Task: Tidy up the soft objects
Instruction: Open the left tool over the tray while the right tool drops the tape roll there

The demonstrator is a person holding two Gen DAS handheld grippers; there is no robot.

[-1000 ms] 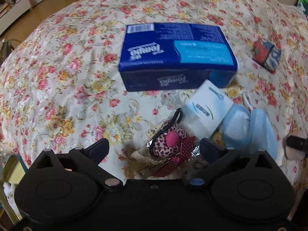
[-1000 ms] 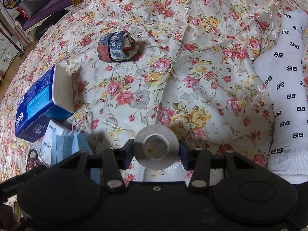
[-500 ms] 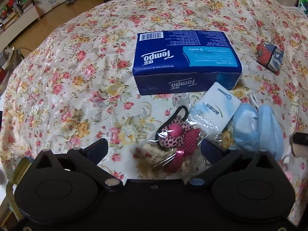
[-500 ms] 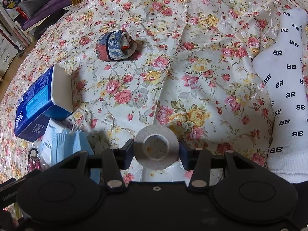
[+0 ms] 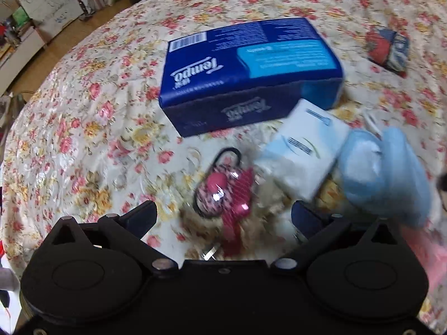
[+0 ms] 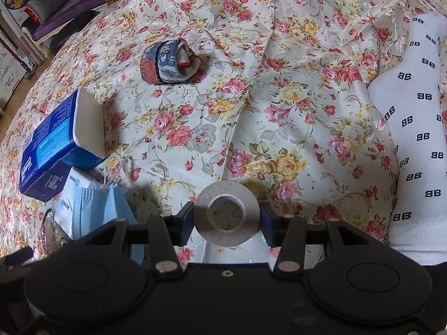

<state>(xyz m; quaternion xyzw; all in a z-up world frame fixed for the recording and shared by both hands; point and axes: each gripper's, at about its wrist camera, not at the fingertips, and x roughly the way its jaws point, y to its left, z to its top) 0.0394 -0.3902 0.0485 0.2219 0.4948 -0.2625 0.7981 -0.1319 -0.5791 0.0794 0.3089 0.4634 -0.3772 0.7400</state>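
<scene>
Left wrist: left gripper (image 5: 223,217) wide, empty, above pink leopard pouch (image 5: 220,189); tissue box (image 5: 248,75) at 12, blue masks (image 5: 382,170) at 2

Right wrist: right gripper (image 6: 226,220) clamps tape roll (image 6: 226,213); folded sock (image 6: 167,62) at 11, white sock (image 6: 419,145) at 3

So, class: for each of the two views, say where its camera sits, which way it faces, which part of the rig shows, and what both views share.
Left wrist view: on the left gripper, angled down at the floral cloth; open fingers above a leopard-print pouch.
Right wrist view: on the right gripper, angled down; fingers clamp a tape roll, white sock to the right.
Shared: blue tissue pack, face mask, rolled cloth.
</scene>
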